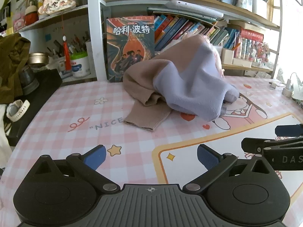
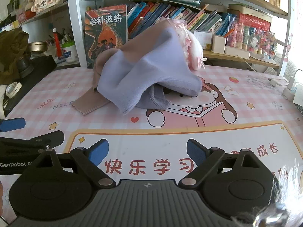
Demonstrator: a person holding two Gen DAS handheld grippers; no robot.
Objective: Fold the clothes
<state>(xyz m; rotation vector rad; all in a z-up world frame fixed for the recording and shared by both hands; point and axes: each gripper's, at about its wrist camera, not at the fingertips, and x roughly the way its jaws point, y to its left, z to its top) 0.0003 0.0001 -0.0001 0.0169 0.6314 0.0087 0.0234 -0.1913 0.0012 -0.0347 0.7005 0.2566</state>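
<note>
A crumpled garment, lavender (image 1: 189, 89) with tan sleeves (image 1: 147, 113), lies heaped at the back middle of the pink checked desk mat (image 1: 75, 113). In the right wrist view the lavender part (image 2: 147, 75) drapes over a pink fluffy item (image 2: 191, 45), with a tan cuff (image 2: 89, 104) lying flat. My left gripper (image 1: 151, 158) is open and empty, low over the mat in front of the heap. My right gripper (image 2: 147, 151) is open and empty beside it, over the mat's white panel. Each gripper shows at the edge of the other's view.
A shelf with books (image 1: 189, 28) and a standing book (image 1: 130, 47) backs the desk. A black box (image 1: 37, 94), a watch (image 1: 17, 109) and olive cloth (image 1: 11, 64) sit at the left. Chargers and cables (image 2: 289, 89) lie at the right edge.
</note>
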